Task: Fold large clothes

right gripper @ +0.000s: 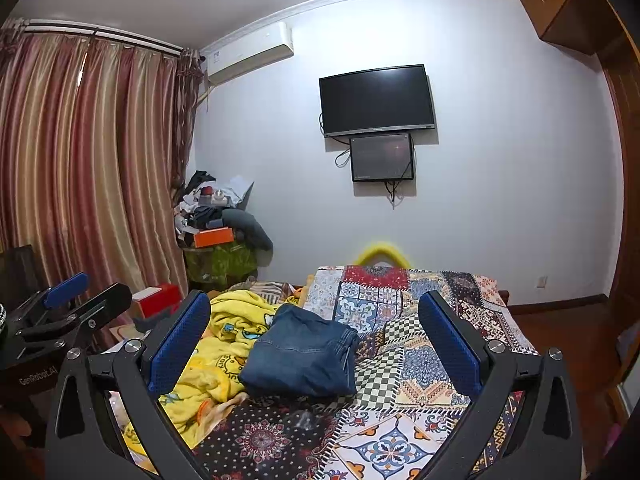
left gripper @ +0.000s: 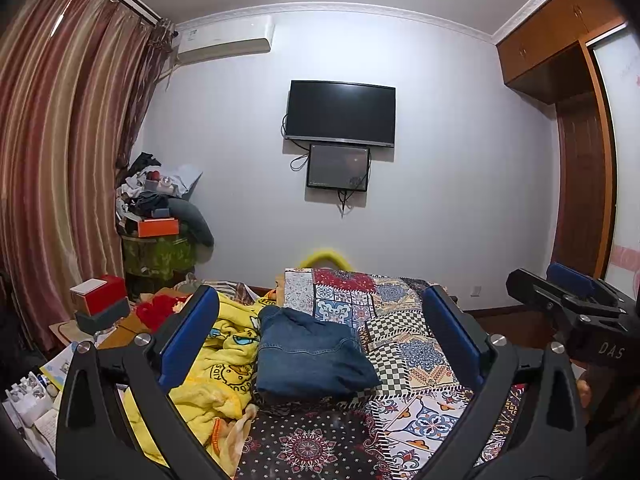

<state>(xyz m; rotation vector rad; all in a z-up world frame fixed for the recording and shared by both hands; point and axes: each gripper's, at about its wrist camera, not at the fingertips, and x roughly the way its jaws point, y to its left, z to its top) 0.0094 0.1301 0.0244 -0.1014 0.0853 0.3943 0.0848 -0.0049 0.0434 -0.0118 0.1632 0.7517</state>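
At twelve o'clock ahead on the patchwork bed, folded denim garment lying compact, fold seemingly finished; both grippers' jaws wide apart, empty; next likely fetching another garment.

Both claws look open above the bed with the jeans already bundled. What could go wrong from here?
The folded jeans lie partly on the rumpled yellow blanket, so a grab may snag the blanket too. The bundle looks loose and may unfold if lifted by one edge. The left claw and right claw hover close together and could collide.
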